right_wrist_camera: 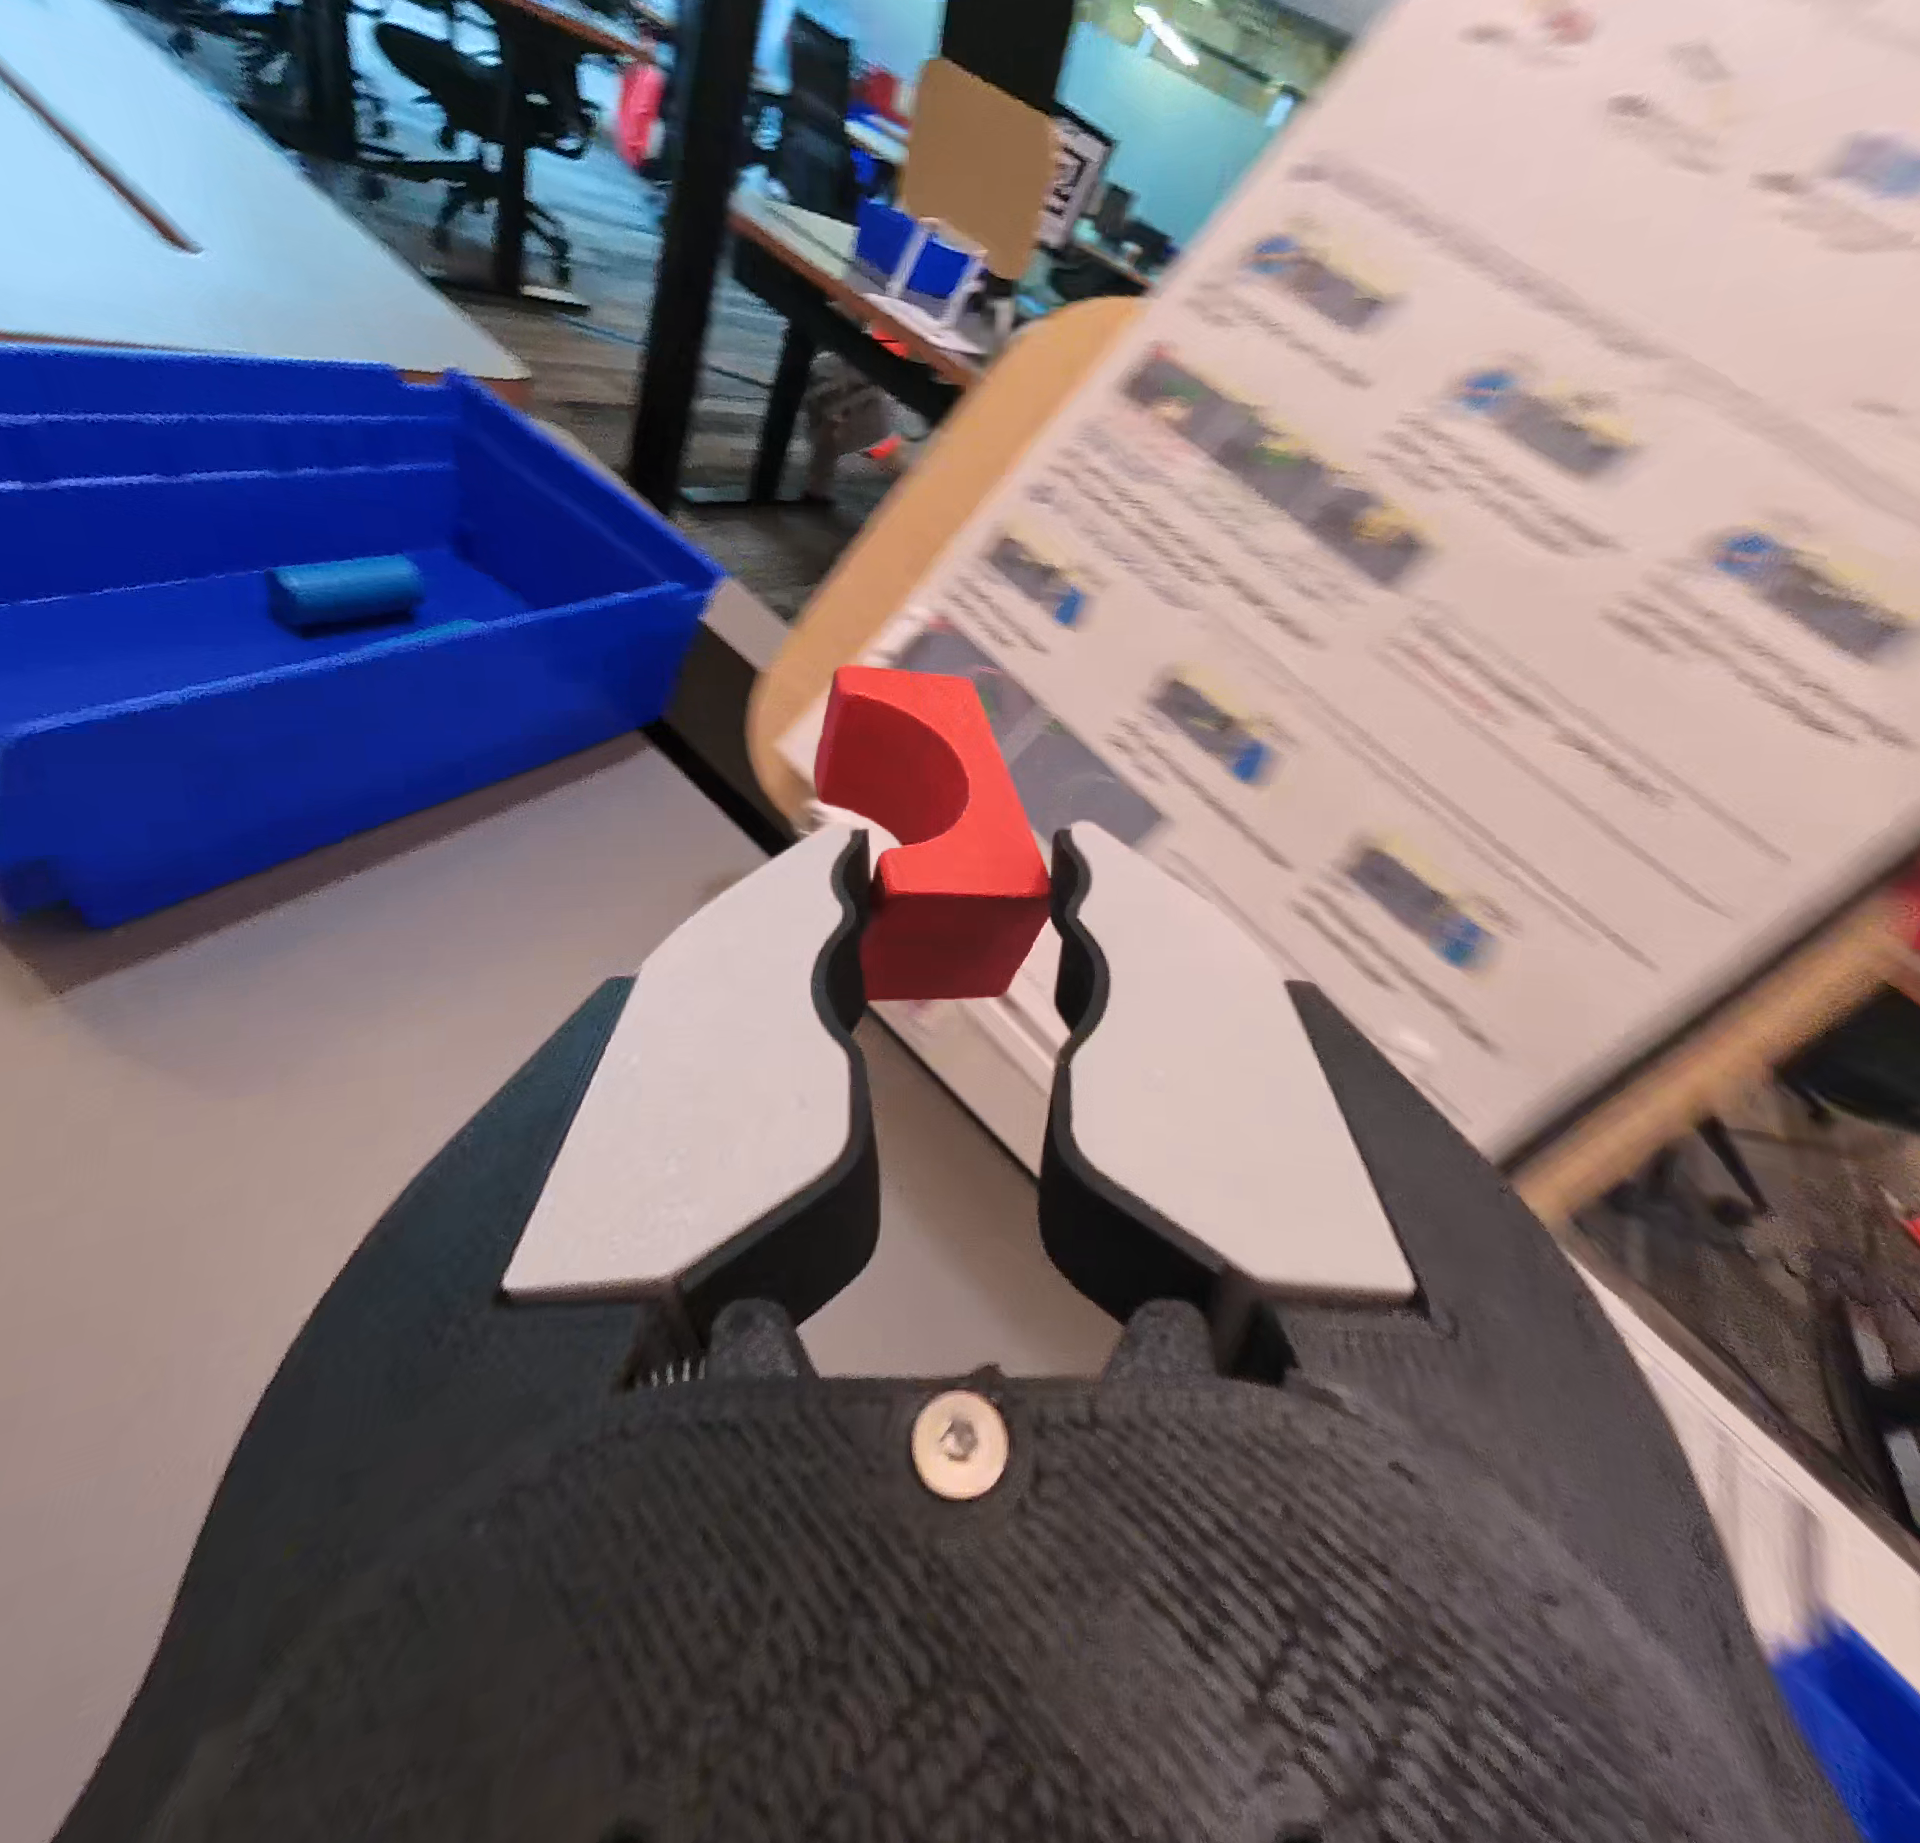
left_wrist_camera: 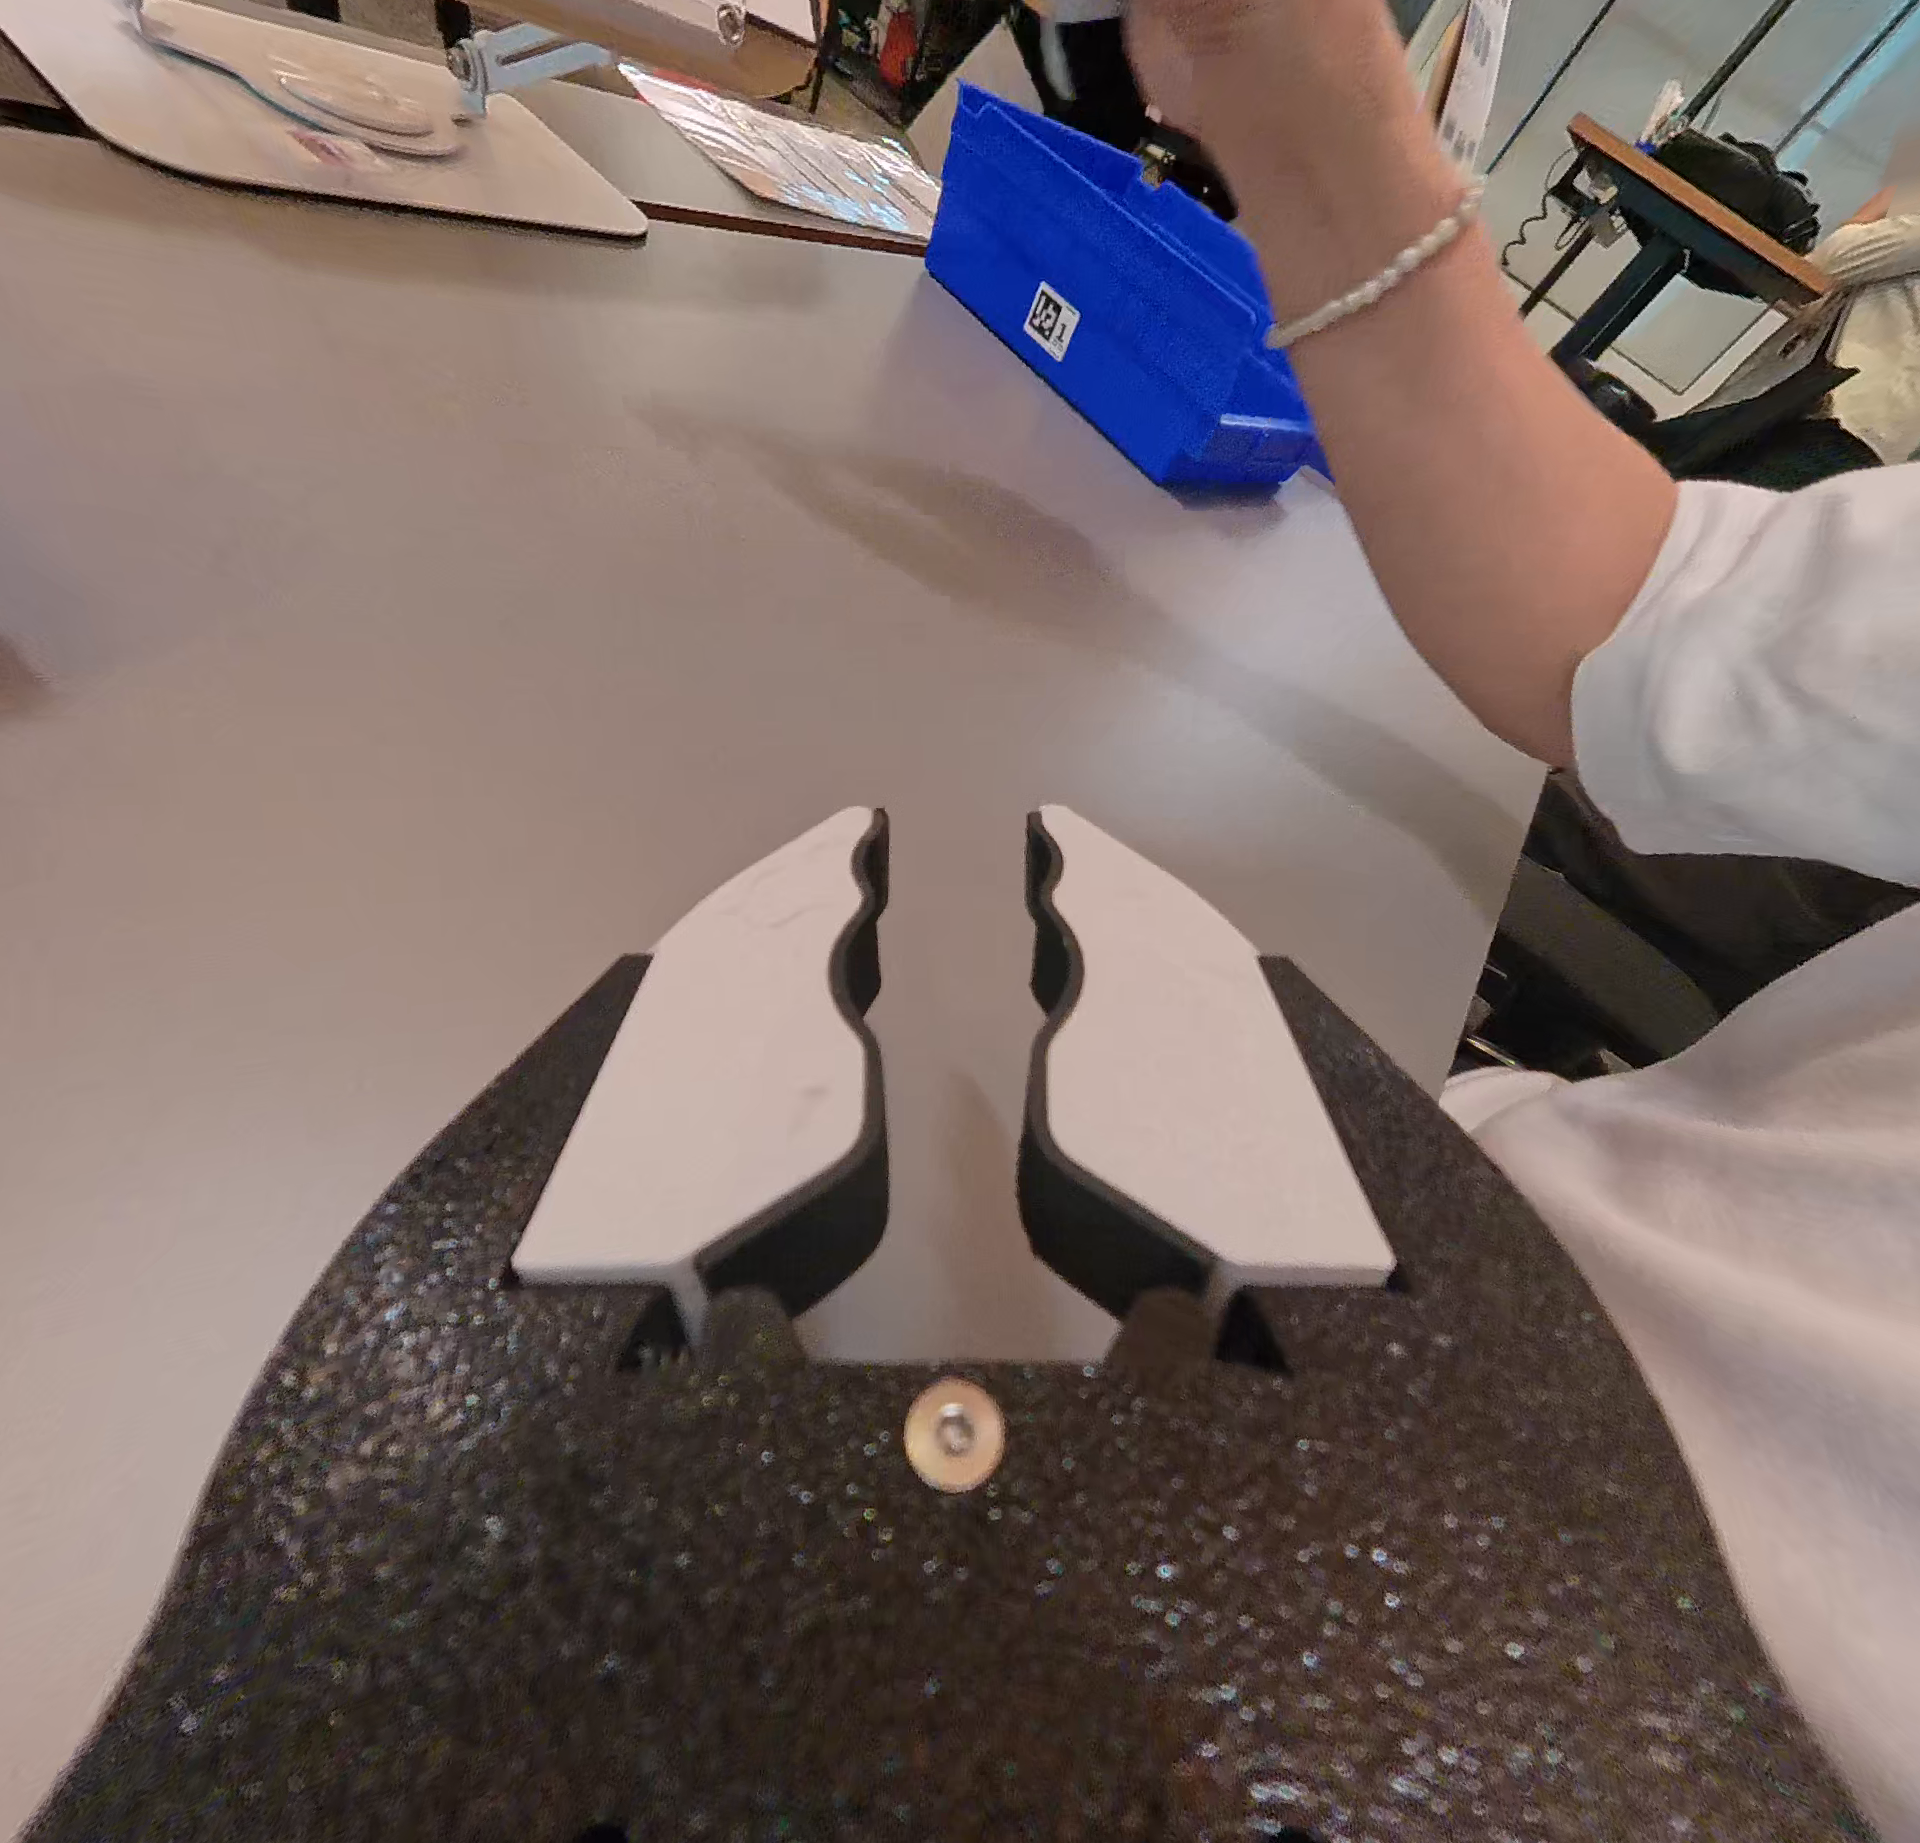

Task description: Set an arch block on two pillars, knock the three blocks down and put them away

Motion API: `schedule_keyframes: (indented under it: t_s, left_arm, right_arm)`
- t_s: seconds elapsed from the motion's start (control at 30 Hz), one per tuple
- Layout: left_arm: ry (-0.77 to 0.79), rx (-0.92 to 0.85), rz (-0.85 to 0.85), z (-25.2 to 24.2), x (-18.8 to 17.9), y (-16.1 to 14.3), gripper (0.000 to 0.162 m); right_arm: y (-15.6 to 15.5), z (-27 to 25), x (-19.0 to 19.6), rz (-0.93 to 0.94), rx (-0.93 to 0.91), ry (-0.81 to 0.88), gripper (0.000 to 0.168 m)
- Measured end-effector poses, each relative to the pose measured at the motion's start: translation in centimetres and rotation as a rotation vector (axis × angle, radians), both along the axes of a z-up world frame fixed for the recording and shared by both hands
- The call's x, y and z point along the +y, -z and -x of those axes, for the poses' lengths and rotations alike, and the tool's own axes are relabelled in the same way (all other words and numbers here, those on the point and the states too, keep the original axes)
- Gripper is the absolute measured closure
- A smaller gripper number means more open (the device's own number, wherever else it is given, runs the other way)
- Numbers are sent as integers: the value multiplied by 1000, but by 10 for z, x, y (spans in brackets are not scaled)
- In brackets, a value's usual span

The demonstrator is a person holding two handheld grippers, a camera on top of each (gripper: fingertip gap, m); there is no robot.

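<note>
Left gripper (left_wrist_camera: 957, 817): fingers set narrow with a clear gap, nothing between them, only bare grey table (left_wrist_camera: 416, 567) under and ahead of the tips. Blue bin (left_wrist_camera: 1101, 276) sits well ahead and to the right of those fingers; it carries a small white sticker with a black code mark on its side wall, its inside is not visible from this angle, and its right end is covered by a person's forearm (left_wrist_camera: 1455, 422) wearing a thin bracelet. The hand at the top of that arm is cut off by the frame edge and motion-blurred, so what it grips is hard to make out. Right gripper (right_wrist_camera: 960, 837): fingers clamped on a red block (right_wrist_camera: 940, 858) with a half-round cutout, held at the tips, the upper half sticking out past them. In the right wrist view the blue bin (right_wrist_camera: 260, 754) lies ahead-left of the fingers, its left end cut off; a blue cylinder (right_wrist_camera: 345, 590) lies on its side inside. To the right of the fingers is a tilted white sheet (right_wrist_camera: 1507, 546) on a tan board, print too blurred to make out.
</note>
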State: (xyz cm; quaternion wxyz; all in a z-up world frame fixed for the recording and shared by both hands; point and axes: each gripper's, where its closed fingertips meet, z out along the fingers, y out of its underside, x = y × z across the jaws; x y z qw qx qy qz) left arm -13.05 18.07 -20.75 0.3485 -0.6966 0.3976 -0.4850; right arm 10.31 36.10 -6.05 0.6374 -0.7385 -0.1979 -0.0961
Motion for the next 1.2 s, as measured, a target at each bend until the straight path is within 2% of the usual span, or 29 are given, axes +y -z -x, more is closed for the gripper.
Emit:
schedule_keyframes:
  t_s: [0.03,0.17,0.27,0.37,0.47,0.6,0.8,1.07,1.2]
  left_arm:
    - [5,-1,-5,-2,-1,-2,137]
    - [26,0,-15,-11,-4,-4,138]
    - [44,7,-14,-19,-5,-4,137]
    - [63,12,-8,-30,-5,-3,137]
    - [88,0,-1,-43,-9,-7,138]
    - [116,44,-18,-55,-15,-6,137]
    - [106,78,-31,-61,-20,-3,136]
    - [103,88,0,-70,-16,1,136]
    - [130,86,0,-80,-11,-4,136]
  right_arm:
    - [-11,-26,-15,-14,4,45,134]
    - [-34,-154,-79,-36,-19,313,134]
    - [-25,-250,-128,-12,45,514,134]
    - [18,-326,-156,82,119,655,135]
    - [70,-376,-163,195,165,716,134]
    - [116,-400,-154,292,239,702,134]
    - [165,-403,-141,464,202,636,134]
    - [214,-391,-149,746,103,527,133]
    - [215,-391,-148,775,35,516,133]
